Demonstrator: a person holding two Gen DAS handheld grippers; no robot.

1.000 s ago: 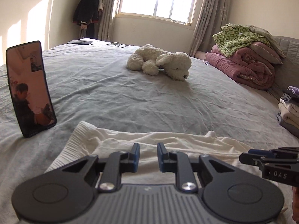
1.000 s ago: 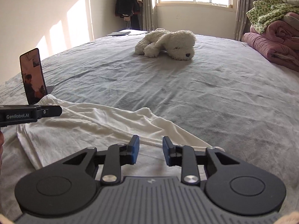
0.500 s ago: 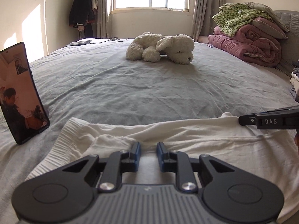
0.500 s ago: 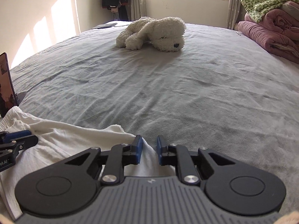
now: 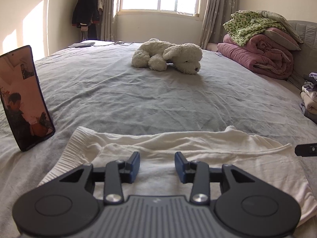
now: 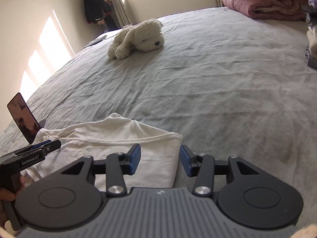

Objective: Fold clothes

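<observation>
A cream-white garment (image 5: 178, 148) lies folded flat on the grey bed (image 5: 138, 91), its ribbed hem at the left. My left gripper (image 5: 157, 166) hovers over its near left part with jaws opening; the cloth lies under the blue pads, not pinched. In the right wrist view the same garment (image 6: 118, 138) ends in a folded right edge. My right gripper (image 6: 160, 160) sits over that edge, jaws opening, the pads clear of the cloth. The left gripper (image 6: 45, 148) shows at the left of that view, with a hand below it.
A phone (image 5: 21, 99) stands propped at the left of the garment. A white plush dog (image 5: 168, 56) lies mid-bed. Rolled pink and green quilts (image 5: 257, 47) are stacked at the far right, with folded clothes (image 5: 309, 101) at the right edge. Dark coats (image 5: 85, 8) hang by the window.
Both grippers' jaws have spread apart and let go of the cloth. The right gripper has swung right and rolled, so its view is tilted. The garment now lies flat with a folded right edge.
</observation>
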